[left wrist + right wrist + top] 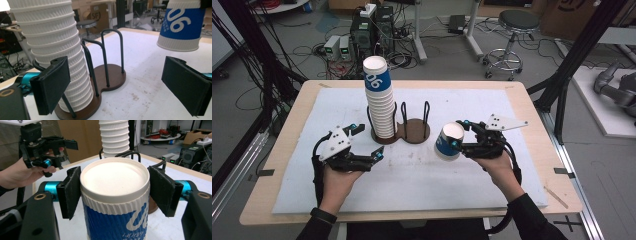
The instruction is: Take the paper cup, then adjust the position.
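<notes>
A tall stack of white ribbed paper cups [379, 102] stands in one side of a brown wooden holder [414, 134] with black wire loops. The other side of the holder holds nothing. My right gripper [458, 135] is shut on a single blue-and-white cup [447, 142], held tilted above the mat right of the holder. In the right gripper view both pads press the cup [115, 202] just under its round white end. My left gripper [369, 141] is open and holds nothing, left of the stack. The left gripper view shows the stack [57, 50] and the holder [110, 77] close ahead.
A white mat [412, 180] covers most of the wooden table [532, 100]. Beyond the far edge are computers, cables and a stool [512, 30] on the floor. Black frame posts stand at both sides of the table.
</notes>
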`<move>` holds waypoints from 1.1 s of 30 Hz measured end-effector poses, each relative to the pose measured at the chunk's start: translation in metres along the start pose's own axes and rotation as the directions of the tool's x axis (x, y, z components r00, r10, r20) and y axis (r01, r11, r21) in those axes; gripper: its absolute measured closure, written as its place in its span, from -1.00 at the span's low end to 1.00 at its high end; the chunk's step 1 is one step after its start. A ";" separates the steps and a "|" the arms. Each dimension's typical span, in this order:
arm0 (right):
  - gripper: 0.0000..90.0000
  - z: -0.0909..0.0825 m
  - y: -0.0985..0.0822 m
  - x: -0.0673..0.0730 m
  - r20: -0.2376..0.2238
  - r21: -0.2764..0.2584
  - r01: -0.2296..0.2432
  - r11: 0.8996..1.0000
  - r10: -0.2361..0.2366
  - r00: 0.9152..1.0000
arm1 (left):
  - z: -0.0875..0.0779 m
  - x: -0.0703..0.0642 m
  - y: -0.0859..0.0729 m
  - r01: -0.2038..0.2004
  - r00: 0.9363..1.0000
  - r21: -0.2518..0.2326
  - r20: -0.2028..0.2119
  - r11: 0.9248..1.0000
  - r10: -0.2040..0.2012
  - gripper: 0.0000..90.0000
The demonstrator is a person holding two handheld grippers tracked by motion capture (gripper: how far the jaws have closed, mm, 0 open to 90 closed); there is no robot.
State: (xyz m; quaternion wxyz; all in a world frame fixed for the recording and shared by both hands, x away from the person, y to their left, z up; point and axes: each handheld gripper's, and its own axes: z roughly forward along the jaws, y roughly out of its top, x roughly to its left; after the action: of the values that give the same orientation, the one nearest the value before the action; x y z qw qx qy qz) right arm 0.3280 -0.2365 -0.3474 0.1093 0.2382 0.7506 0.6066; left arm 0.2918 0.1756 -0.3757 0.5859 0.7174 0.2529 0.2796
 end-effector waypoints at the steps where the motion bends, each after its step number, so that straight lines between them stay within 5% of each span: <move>1: -0.32 0.000 0.000 -0.001 0.000 -0.002 -0.002 1.000 0.002 1.000 | 0.000 0.000 -0.001 -0.002 1.000 0.002 0.003 1.000 0.002 -0.82; 17: -0.32 -0.005 0.000 0.002 -0.002 -0.009 0.003 1.000 -0.003 1.000 | 0.020 -0.012 -0.006 -0.011 0.995 0.041 0.102 0.999 0.007 -0.82; 26: -0.32 -0.006 0.000 0.006 -0.046 -0.010 0.015 1.000 -0.016 0.999 | 0.038 -0.028 -0.006 -0.001 0.973 0.044 0.230 0.999 -0.010 -0.82; 33: -0.32 -0.005 -0.001 0.014 -0.085 0.001 0.034 0.999 -0.034 0.996 | 0.046 -0.045 0.001 -0.006 0.958 0.040 0.288 0.999 -0.006 -0.82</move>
State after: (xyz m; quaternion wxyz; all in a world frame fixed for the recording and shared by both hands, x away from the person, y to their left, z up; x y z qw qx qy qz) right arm 0.3133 -0.2342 -0.3451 0.0874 0.1998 0.7593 0.6132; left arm 0.2917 0.1120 -0.3867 0.6016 0.7623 0.1703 0.1669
